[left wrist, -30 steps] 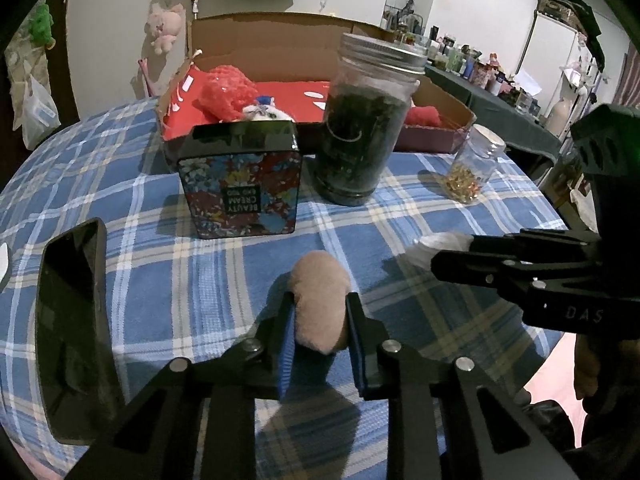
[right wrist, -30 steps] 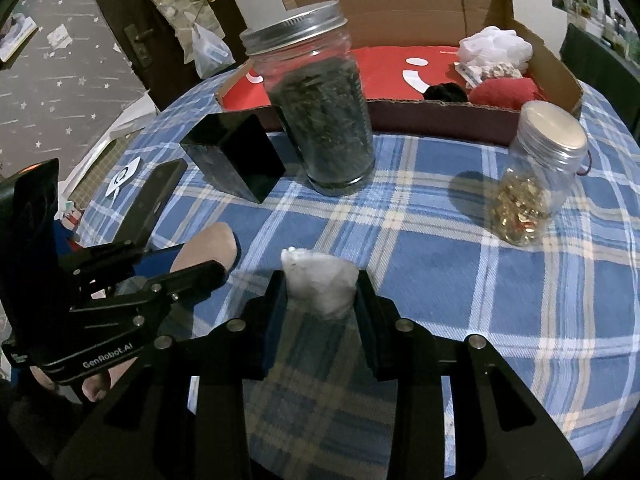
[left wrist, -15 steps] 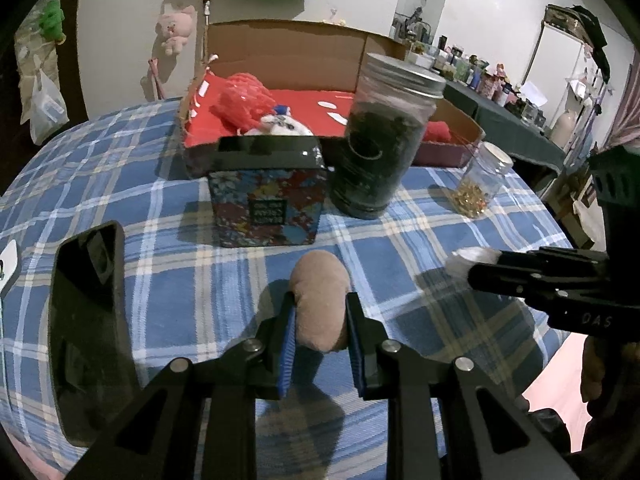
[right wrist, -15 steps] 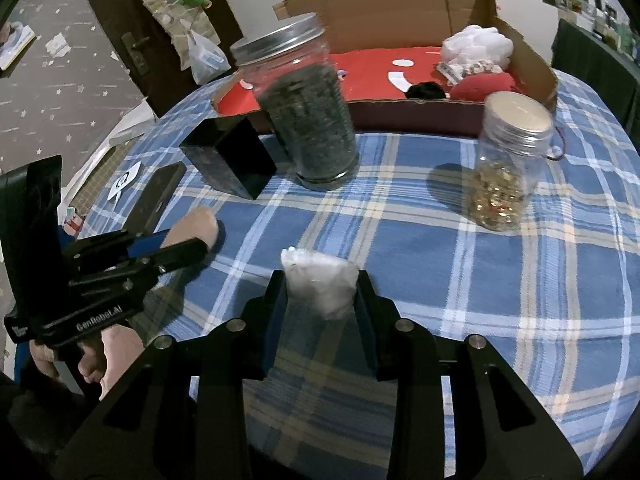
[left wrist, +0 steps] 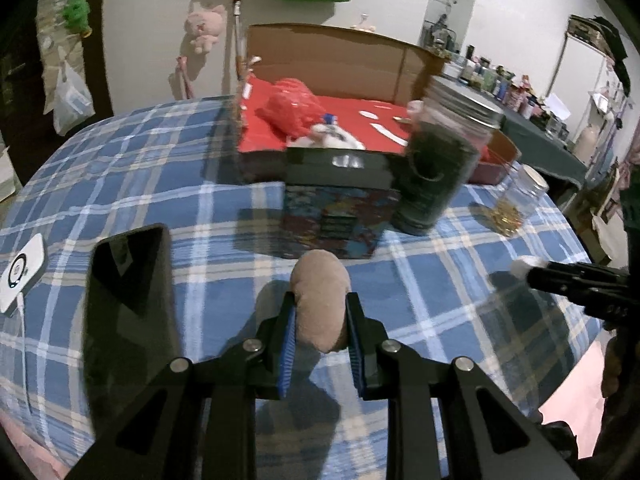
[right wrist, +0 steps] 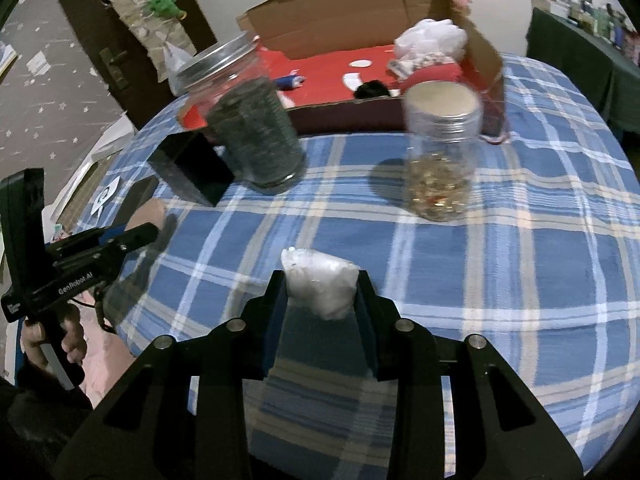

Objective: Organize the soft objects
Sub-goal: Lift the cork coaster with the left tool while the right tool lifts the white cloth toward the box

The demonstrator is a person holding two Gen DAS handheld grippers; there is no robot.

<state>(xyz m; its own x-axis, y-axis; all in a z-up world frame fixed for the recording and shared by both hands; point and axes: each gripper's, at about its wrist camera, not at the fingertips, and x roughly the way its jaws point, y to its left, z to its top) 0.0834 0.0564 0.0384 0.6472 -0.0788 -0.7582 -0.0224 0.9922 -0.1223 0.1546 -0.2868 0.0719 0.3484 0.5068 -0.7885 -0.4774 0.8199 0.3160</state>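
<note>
My left gripper (left wrist: 320,312) is shut on a tan soft lump (left wrist: 320,296) and holds it above the blue plaid tablecloth (left wrist: 140,184). My right gripper (right wrist: 320,292) is shut on a white fluffy soft piece (right wrist: 320,284), also above the cloth. Each gripper shows in the other's view, the right one (left wrist: 532,274) at the right and the left one (right wrist: 148,232) at the left. An open cardboard box with a red floor (left wrist: 372,116) stands at the back. It holds a red soft object (left wrist: 292,108), a white plush (right wrist: 432,38) and other soft items.
A tall jar of dark leaves (left wrist: 436,172), a patterned tin box (left wrist: 336,208) and a small jar of golden bits (right wrist: 440,160) stand between me and the cardboard box. A black phone (left wrist: 128,296) and a white card (left wrist: 20,268) lie at the left.
Both grippers have pulled back and risen with their soft pieces held. The jars, the tin and the cardboard box look farther off. More of the table's left side now shows.
</note>
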